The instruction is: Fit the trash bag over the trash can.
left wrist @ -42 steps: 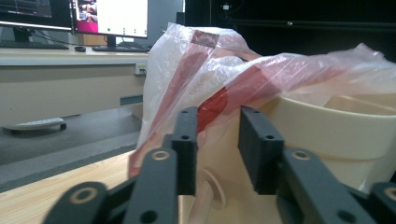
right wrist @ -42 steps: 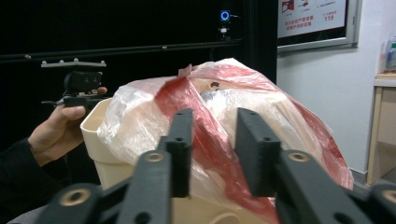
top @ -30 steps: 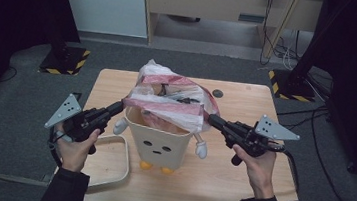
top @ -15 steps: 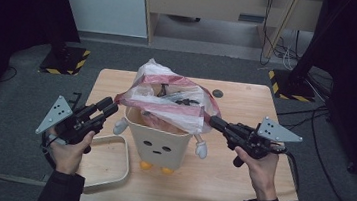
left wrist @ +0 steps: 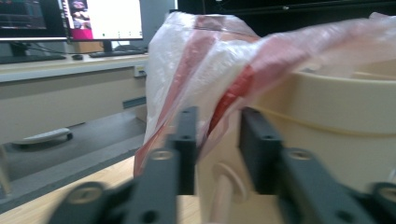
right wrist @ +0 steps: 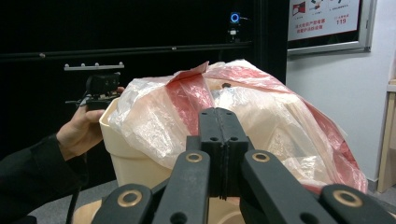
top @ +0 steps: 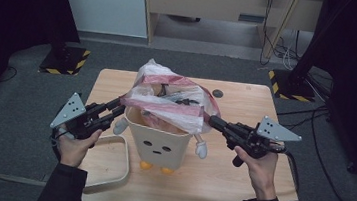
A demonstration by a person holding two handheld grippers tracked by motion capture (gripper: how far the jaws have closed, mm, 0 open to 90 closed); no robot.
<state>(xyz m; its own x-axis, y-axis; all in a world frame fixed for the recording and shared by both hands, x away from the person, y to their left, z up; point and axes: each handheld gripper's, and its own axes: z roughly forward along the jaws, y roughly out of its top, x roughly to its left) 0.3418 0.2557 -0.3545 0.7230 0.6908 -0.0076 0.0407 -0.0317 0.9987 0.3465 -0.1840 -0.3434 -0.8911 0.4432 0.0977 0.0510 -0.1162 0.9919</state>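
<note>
A cream bin [top: 162, 141] with a drawn face, small arms and orange feet stands mid-table. A red-and-white plastic bag [top: 167, 97] bulges out of its mouth and drapes over the rim. My left gripper [top: 117, 110] is at the bag's left edge. In the left gripper view its jaws [left wrist: 218, 135] have just been closing. A fold of the bag [left wrist: 187, 60] hangs in the gap, beside the bin wall [left wrist: 327, 107], and is not pinched. My right gripper [top: 212, 120] is shut on the bag's right edge. In the right gripper view its jaws [right wrist: 219, 121] meet in front of the bag [right wrist: 280, 112].
A cream hoop-shaped lid ring [top: 109, 168] lies on the wooden table [top: 256, 199] at the front left, half over the edge. A small dark disc [top: 218, 93] sits at the back right. Yellow-and-black striped stand feet [top: 65, 61] flank the table on the floor.
The left hand drew back a little to the left, then returned to the bag's left edge. The bag's left side sits slightly differently. The right gripper has stayed put.
</note>
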